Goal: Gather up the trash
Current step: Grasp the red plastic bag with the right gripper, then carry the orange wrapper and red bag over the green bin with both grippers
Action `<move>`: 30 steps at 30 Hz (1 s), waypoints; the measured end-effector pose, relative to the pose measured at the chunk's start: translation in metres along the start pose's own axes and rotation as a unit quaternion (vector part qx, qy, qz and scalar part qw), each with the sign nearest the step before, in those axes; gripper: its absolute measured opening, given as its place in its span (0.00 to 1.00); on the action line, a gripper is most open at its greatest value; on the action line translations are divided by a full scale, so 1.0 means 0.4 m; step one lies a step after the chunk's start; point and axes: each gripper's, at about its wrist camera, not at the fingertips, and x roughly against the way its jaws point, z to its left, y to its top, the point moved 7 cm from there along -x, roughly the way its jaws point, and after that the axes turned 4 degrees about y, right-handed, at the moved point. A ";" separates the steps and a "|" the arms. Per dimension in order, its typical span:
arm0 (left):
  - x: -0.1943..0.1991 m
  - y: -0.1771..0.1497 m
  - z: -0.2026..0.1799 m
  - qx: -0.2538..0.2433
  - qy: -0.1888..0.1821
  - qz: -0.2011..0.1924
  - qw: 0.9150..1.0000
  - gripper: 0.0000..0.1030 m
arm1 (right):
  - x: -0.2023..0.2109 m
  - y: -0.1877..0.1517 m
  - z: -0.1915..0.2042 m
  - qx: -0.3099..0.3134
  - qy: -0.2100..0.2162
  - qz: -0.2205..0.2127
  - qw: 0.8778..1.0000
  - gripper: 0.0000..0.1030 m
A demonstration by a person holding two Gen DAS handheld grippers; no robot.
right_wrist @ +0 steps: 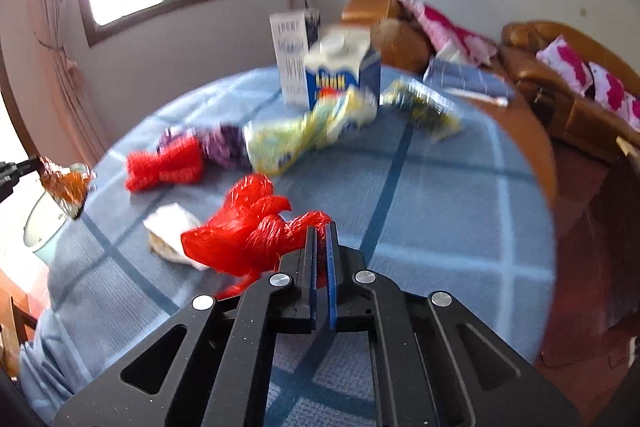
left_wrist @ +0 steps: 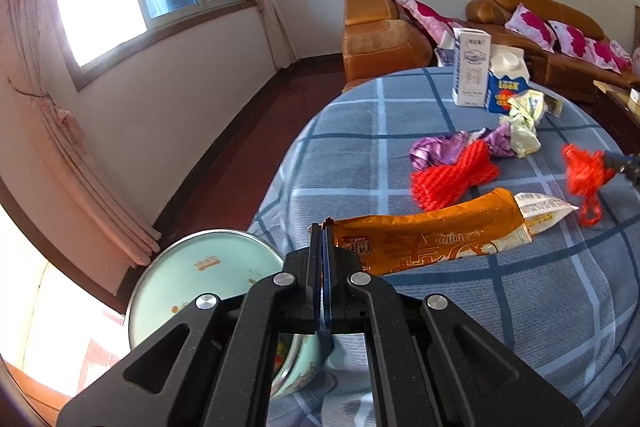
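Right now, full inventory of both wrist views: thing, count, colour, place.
Long snack wrapper: 1, orange with a white end, near table edge, clamped in left gripper.
Crumpled plastic bag: 1, red, clamped in right gripper.
Knitted mesh bundle: 1, red, mid table.
Crumpled foil wrapper: 1, purple, behind the mesh bundle.
Twisted plastic wrapper: 1, pale yellow-green, in front of the cartons.
Tall carton: 1, white, far side of table.
Gable-top carton: 1, blue and white, beside the tall carton.
Enamel basin: 1, pale green, below table edge.
Checked tablecloth: 1, blue, covers table.
Left gripper: 1, black, shut.
Right gripper: 1, black, shut.
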 end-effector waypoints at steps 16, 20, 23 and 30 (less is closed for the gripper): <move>0.005 -0.055 0.168 0.029 0.076 0.030 0.996 0.00 | -0.038 0.158 0.190 0.052 0.067 -0.046 0.995 0.04; 0.011 -0.075 0.215 0.038 0.092 0.037 0.994 0.00 | -0.069 0.178 0.265 0.065 0.093 -0.043 0.993 0.04; 0.016 -0.089 0.254 0.046 0.107 0.042 0.992 0.00 | -0.090 0.193 0.321 0.078 0.109 -0.041 0.990 0.04; 0.024 -0.128 0.331 0.063 0.138 0.055 0.987 0.00 | -0.132 0.214 0.430 0.106 0.133 -0.038 0.985 0.04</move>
